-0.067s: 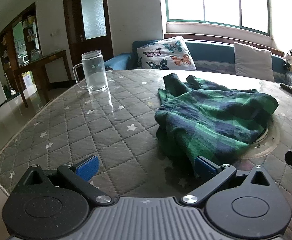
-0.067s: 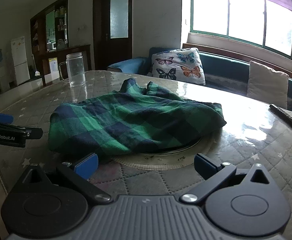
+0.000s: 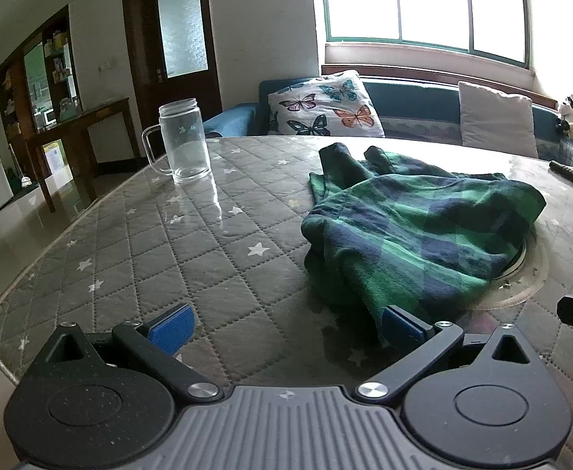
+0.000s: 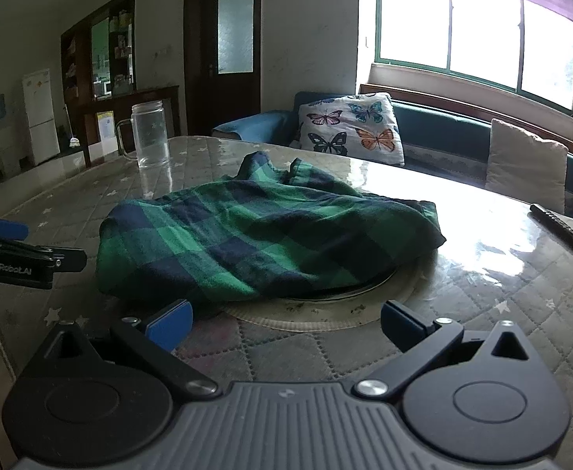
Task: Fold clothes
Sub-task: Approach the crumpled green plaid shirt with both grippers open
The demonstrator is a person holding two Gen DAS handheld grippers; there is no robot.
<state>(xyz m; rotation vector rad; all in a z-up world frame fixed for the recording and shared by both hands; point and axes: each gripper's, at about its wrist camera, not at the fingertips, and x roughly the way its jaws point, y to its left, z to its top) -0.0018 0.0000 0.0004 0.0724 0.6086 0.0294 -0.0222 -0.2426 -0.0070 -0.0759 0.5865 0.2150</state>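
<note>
A green and navy plaid garment [image 3: 415, 231] lies crumpled on the quilted star-patterned table [image 3: 192, 258], partly over a round inset plate [image 4: 325, 305]. My left gripper [image 3: 286, 325] stands open at the garment's near left edge; its right fingertip [image 3: 402, 323] is at the cloth's hem, and nothing is between the jaws. In the right wrist view the garment [image 4: 263, 235] spreads ahead of my open right gripper [image 4: 286, 323], whose left fingertip [image 4: 170, 321] is just short of the cloth. The left gripper [image 4: 16, 250] shows at that view's left edge.
A clear glass mug [image 3: 182, 141] stands at the table's far left. A dark remote [image 4: 558, 227] lies at the far right. Beyond the table are a sofa with a butterfly pillow [image 3: 325, 103] and a white cushion [image 3: 497, 117]. The table's edge [image 3: 8, 297] curves at left.
</note>
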